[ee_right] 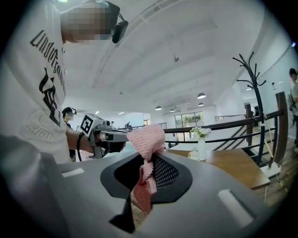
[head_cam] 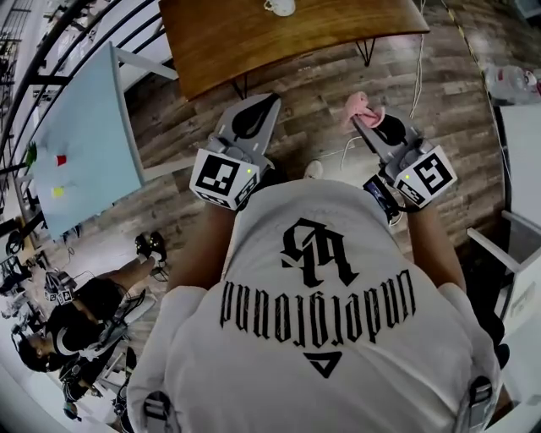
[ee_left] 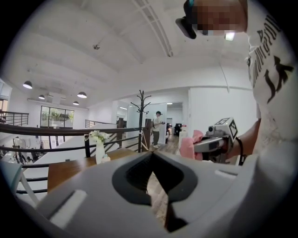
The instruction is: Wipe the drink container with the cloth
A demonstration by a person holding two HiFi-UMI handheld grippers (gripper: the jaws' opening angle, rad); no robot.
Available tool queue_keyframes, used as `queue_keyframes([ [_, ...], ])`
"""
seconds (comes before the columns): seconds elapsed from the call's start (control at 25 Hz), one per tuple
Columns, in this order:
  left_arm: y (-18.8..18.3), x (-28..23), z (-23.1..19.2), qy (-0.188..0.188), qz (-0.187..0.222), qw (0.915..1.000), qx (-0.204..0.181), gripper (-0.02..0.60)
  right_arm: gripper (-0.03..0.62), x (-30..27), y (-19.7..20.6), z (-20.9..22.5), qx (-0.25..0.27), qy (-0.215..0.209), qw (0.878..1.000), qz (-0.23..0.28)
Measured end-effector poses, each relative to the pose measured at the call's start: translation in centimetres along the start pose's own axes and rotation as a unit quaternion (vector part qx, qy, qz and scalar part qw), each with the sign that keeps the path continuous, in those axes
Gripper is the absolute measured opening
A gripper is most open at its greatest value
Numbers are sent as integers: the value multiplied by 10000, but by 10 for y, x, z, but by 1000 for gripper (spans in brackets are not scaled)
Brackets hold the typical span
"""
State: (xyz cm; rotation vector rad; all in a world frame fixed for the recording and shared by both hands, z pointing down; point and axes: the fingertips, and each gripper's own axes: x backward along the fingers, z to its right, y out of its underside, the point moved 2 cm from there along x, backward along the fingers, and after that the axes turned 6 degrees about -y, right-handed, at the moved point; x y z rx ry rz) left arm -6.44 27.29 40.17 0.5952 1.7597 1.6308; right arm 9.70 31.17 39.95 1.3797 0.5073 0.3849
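Note:
My right gripper [head_cam: 362, 120] is shut on a pink knitted cloth [ee_right: 145, 139], which bunches above the jaws and hangs down between them. From above, the cloth [head_cam: 361, 106] sticks out past the gripper's tip over the wood floor. The left gripper [head_cam: 267, 101] is shut with nothing between its jaws, level with the right one and pointing the same way. A small white vessel [head_cam: 281, 7] stands on the wooden table [head_cam: 254, 42] ahead, apart from both grippers. In the right gripper view it shows faintly beside a vase [ee_right: 201, 148].
A white vase of flowers [ee_left: 99, 149] stands on the wooden table [ee_left: 65, 171] by a black railing [ee_left: 56, 131]. A pale blue table [head_cam: 89, 144] lies to the left. A coat rack [ee_left: 141, 118] and a standing person [ee_left: 158, 128] are farther off. Seated people [head_cam: 76, 326] are at the lower left.

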Motion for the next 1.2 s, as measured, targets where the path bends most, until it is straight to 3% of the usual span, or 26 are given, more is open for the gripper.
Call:
queue_keyframes([
  [0.24, 7, 12, 2, -107, 39, 9999, 56, 49, 46, 3, 1, -6, -109, 130, 9998, 74],
  [0.48, 15, 28, -5, -149, 22, 9996, 229, 49, 46, -16, 1, -30, 5, -56, 10000, 42],
  [1.2, 15, 46, -3, -137, 98, 9997, 196, 49, 46, -30, -5, -56, 60, -184, 9998, 18],
])
